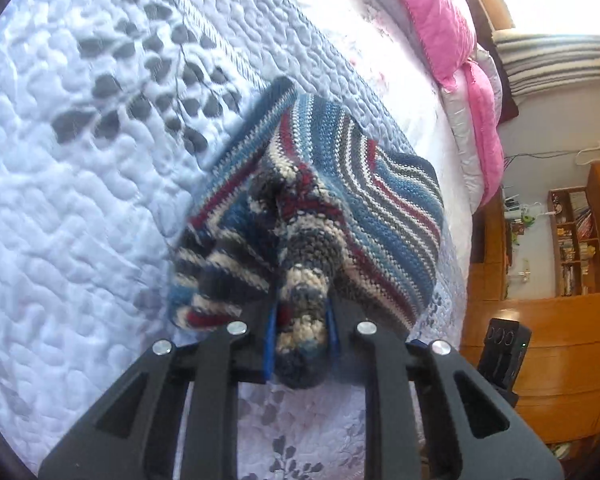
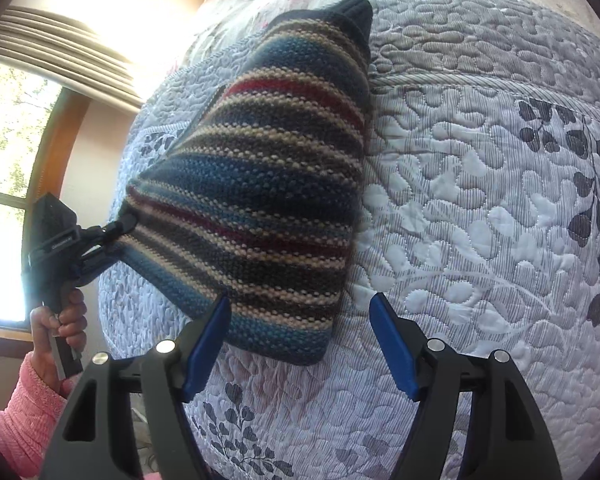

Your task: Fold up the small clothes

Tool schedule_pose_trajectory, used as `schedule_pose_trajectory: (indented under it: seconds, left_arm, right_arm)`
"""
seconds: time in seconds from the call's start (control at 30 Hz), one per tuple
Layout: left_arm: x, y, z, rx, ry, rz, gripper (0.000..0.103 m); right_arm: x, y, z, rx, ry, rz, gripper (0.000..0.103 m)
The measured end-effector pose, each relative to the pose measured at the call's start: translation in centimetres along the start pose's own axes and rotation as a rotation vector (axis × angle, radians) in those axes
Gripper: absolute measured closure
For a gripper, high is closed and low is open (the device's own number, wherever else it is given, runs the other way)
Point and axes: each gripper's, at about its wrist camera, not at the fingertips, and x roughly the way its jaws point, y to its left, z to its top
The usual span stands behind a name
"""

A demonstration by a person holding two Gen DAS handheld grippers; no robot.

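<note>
I was mid-fold on this one. My left gripper (image 1: 300,320) had its fingers (image 1: 271,336) clamped on a bunched edge of the striped knit garment (image 1: 340,184), lifting that side clear of the bed (image 1: 80,220). From the right wrist view I could see the same pinch from outside: the left gripper (image 2: 126,222) biting the garment's (image 2: 260,200) near corner, with my hand (image 2: 62,320) in a pink sleeve (image 2: 20,412) wrapped round the handle.

My right gripper (image 2: 300,344) was spread wide, holding nothing, hovering just beside the lower edge of the knit.

Progress, as I judged it: the piece looked already doubled at least once, since it read as a thick compact wedge, not a spread-out garment. The fold in hand was not laid down, though; one side hung in the air while the far edge rested on the quilt. Left to do, I reckoned: carry the lifted edge over, set it flat, and square up.

The knit itself was chunky, banded in blue, cream, dark grey and red, with a dark ribbed tip at the far end. It looked soft and heavy, sagging from the pinch. It sat near the bed's edge, with pink bedding (image 1: 440,20) beyond it.
</note>
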Motion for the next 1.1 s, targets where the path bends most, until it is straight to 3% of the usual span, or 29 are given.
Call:
schedule_pose_trajectory:
  seconds: [0.17,0.23,0.27,0.33,0.47,0.5,0.57,0.6,0.63,0.77,1.0,1.1]
  left_arm:
    - [2.8,2.2,0.1,-0.027,0.055,0.05,0.085]
    - [4.1,2.3,-0.2,0.008,0.06,0.086,0.084]
    - [4.6,2.7,-0.3,-0.005,0.064,0.084,0.084]
    - [5.3,3.5,-0.4,-0.029,0.066,0.075,0.083]
    - [5.1,3.3,-0.4,-0.002,0.065,0.069,0.077]
    - [4.7,3.0,-0.3,0.006,0.068,0.063,0.074]
    - [3.3,2.4,0.1,0.019,0.062,0.055,0.056]
    - [2.4,2.0,0.4,0.028,0.048,0.058,0.037]
    - [1.5,1.7,0.7,0.039,0.027,0.056,0.029]
    - [0.0,0.2,3.7,0.089,-0.034,0.042,0.026]
    - [5.8,-0.7,10.4,0.07,0.014,0.123,0.026]
    - [7.6,-0.6,12.0,0.06,0.032,0.094,0.027]
  right_arm:
    - [2.6,1.0,0.2,0.015,0.027,0.021,0.031]
    - [3.8,0.9,0.2,0.027,0.05,-0.021,0.031]
    - [4.5,0.7,0.1,0.027,0.064,-0.047,0.034]
    - [5.9,0.3,-0.1,0.02,0.089,-0.102,0.05]
    - [6.8,-0.4,-0.4,0.054,0.086,-0.083,0.052]
    - [6.6,-0.4,-0.4,0.046,0.085,-0.078,0.052]
    - [5.7,-0.5,-0.4,0.025,0.084,-0.083,0.051]
    - [5.1,-0.4,-0.1,0.012,0.07,-0.097,0.048]
    - [4.1,-0.5,0.1,0.001,0.049,-0.108,0.044]
    - [1.2,-0.3,2.0,0.023,-0.042,-0.06,0.039]
    - [1.7,1.7,5.3,-0.032,-0.076,-0.09,0.036]
    - [2.7,2.0,5.7,-0.028,-0.07,-0.093,0.035]
